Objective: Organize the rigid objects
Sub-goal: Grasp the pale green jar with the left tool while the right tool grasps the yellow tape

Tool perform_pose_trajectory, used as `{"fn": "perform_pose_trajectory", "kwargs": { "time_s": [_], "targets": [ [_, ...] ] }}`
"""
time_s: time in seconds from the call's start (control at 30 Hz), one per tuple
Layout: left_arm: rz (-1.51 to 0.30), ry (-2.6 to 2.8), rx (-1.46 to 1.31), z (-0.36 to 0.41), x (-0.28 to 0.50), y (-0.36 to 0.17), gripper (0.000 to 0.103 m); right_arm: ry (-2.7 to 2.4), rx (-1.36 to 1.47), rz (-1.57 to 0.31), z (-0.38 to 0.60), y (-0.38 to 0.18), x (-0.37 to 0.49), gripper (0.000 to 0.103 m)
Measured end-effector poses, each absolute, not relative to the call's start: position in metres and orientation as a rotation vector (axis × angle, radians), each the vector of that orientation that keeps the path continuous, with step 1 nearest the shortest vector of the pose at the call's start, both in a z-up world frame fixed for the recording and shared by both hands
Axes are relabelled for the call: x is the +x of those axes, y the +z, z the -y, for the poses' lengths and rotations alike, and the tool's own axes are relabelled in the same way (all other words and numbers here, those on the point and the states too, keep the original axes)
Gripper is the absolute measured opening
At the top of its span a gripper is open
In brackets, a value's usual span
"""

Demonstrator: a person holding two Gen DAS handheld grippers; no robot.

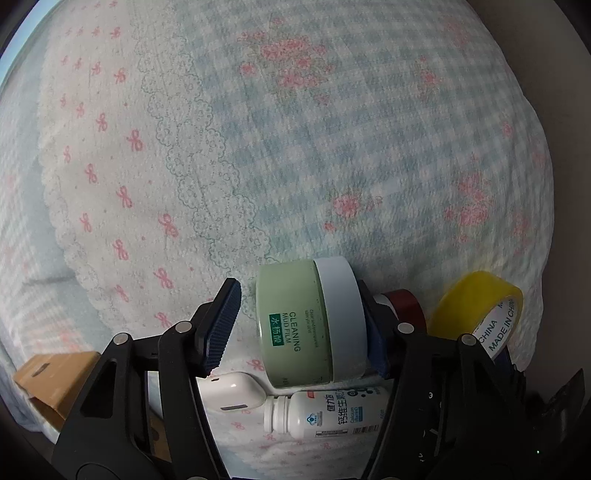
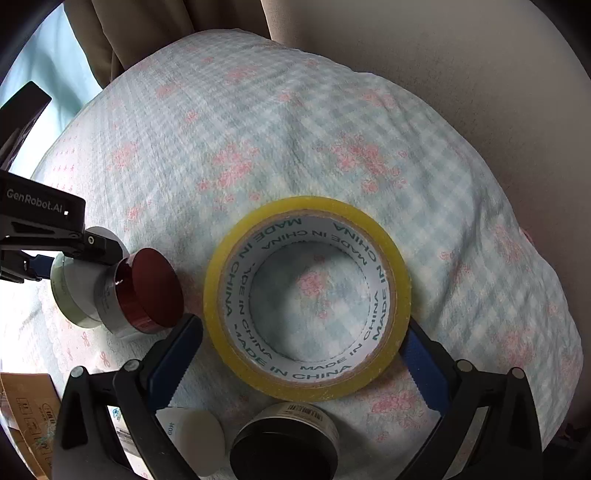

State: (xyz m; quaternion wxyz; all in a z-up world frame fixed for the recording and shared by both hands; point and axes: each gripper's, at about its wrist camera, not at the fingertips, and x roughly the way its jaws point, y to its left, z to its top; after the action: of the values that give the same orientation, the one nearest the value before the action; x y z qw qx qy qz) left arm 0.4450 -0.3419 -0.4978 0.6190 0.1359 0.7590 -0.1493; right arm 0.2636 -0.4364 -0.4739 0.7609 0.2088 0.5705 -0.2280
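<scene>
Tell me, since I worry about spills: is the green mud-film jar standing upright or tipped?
Tipped on its side: the green jar lies with its white lid facing sideways and its label text running vertically.

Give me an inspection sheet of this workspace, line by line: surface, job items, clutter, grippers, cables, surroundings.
Surface: soft quilted cover, blue check with pink flowers.
Job's things: green jar labelled Cleaning Mud Film, on its side; yellow tape roll lying flat; red-lidded jar on its side next to the green jar; white pill bottle on its side; white case; dark round tin.
Clutter: cardboard box at the left edge.
Grippers: left gripper open around the green jar, right pad touching its white lid; right gripper open, straddling the tape roll.
Cables: nothing seen.
Surroundings: beige curtain and plain wall behind.
</scene>
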Motion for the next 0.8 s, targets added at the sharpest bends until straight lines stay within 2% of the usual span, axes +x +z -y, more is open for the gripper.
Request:
{"fn": "perform_pose_trajectory", "kwargs": {
  "time_s": [0.07,0.13,0.63,0.8],
  "targets": [
    [-1.745,-0.369,0.324,0.343,0.445,-0.5,0.048,-0.498,0.431,-1.242,0.436,-0.475,0.268,0.102],
    [-1.744,-0.388,0.35,0.348,0.441,-0.503,0.043,-0.51,0.413,-1.246,0.436,-0.476,0.268,0.095],
    [-1.684,-0.414,0.383,0.348,0.414,-0.476,0.042,-0.493,0.406,-1.247,0.442,-0.463,0.263,0.094],
    [-1.641,-0.431,0.359,0.331,0.409,-0.44,0.042,-0.489,0.397,-1.228,0.439,-0.448,0.259,0.094]
  ]
}}
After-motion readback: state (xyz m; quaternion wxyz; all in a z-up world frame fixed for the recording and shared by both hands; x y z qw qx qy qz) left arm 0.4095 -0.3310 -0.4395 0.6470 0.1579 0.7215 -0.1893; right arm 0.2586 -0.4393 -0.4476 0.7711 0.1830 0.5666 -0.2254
